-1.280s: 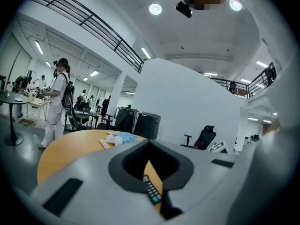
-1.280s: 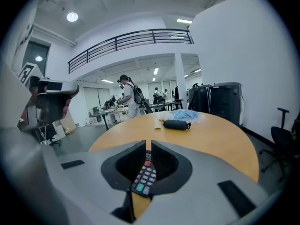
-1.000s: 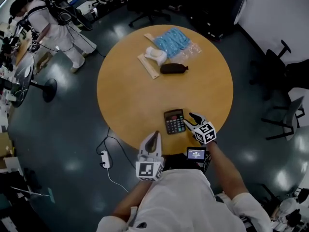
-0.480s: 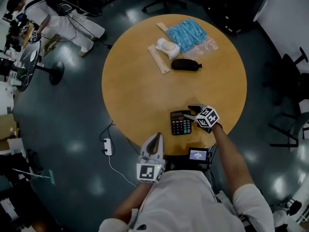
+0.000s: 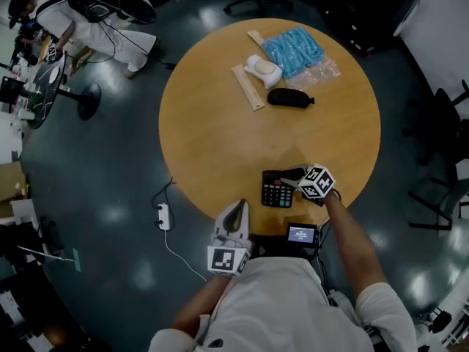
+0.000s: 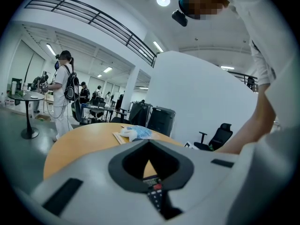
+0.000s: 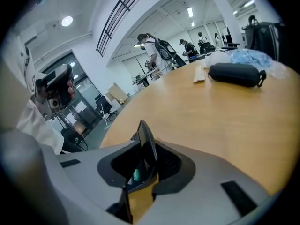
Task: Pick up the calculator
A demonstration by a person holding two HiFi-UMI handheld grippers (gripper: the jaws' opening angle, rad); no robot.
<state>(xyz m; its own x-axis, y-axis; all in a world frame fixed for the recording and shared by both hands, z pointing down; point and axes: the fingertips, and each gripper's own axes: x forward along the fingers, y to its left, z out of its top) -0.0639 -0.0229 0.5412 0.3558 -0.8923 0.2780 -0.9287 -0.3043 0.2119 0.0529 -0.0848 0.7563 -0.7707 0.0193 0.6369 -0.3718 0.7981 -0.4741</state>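
The right claw [image 5: 292,175] has come down to the calculator [image 5: 275,192] at the bench's [image 5: 220,123] near edge, its jaws just closing on it, so only lifting remains; the left claw [image 5: 237,207] waits closed, empty.

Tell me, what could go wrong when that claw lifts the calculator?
The right claw has just been closing, and the calculator is between its jaws, pinched at one end only. So it might tilt, swing or slip out as it goes up. It also sits close to the near edge of the table, so if it slips it could fall to the floor.
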